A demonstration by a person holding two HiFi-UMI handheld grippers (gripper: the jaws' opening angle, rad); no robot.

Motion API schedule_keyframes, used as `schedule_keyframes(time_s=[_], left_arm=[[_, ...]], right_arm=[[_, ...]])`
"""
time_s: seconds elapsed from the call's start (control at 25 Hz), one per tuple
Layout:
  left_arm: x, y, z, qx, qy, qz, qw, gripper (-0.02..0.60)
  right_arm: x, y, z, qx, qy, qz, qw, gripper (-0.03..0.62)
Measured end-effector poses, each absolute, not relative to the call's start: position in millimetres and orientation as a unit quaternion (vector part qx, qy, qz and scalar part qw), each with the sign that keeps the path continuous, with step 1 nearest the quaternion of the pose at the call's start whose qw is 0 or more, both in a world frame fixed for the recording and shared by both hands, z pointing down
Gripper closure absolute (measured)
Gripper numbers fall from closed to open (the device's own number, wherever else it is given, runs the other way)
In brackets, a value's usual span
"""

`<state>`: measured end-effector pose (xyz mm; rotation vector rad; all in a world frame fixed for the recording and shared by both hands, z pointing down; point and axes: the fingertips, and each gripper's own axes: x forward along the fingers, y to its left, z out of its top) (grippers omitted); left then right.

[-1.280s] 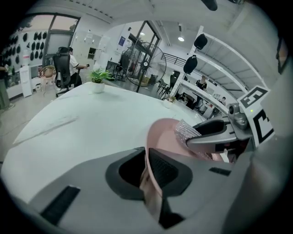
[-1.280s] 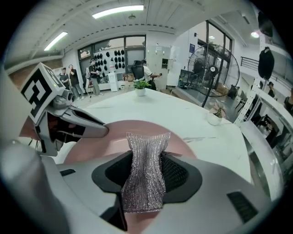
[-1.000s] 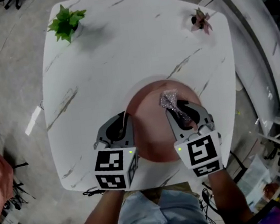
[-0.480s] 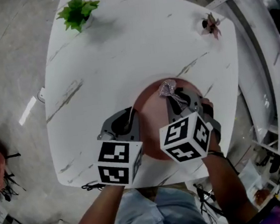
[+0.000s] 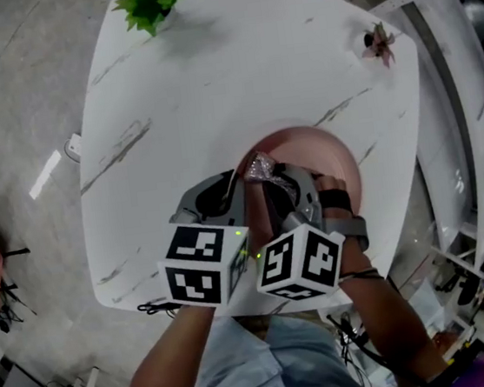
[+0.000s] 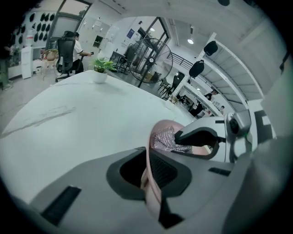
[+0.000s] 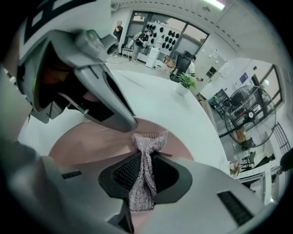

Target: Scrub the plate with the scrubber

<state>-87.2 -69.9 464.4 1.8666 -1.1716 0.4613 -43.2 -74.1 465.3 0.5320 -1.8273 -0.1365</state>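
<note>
A pink plate [image 5: 334, 155] lies at the near edge of the white marble table [image 5: 210, 78]. My left gripper [image 5: 238, 199] is shut on the plate's left rim [image 6: 153, 183], which runs edge-on between its jaws. My right gripper [image 5: 271, 178] is shut on a silvery mesh scrubber [image 5: 259, 168], whose tip [image 7: 149, 141] rests on the plate's surface [image 7: 87, 141] close to the left gripper's jaws. In the left gripper view the scrubber [image 6: 167, 140] and the right gripper [image 6: 201, 139] sit just over the plate.
A green potted plant [image 5: 151, 0] stands at the table's far left and a small reddish plant [image 5: 379, 42] at the far right. A white metal rack [image 5: 472, 72] runs along the right side. The table's near edge is beside the person's body.
The right gripper has swung left across the plate with the scrubber, from the plate's right part to next to the left gripper. The left gripper keeps its hold on the rim.
</note>
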Motion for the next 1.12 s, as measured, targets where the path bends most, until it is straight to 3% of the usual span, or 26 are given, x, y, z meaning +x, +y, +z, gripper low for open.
schedule_keyframes(time_s=[0.68, 1.12], left_arm=[[-89, -70, 463, 0.74, -0.475, 0.168, 0.445, 0.563], [-91, -70, 465, 0.741, -0.481, 0.19, 0.428, 0.565]], right_arm=[[-60, 11, 466, 0.103, -0.818, -0.107, 0.556, 0.511], [-34, 58, 469, 0.01, -0.809, -0.049, 0.586, 0.513]])
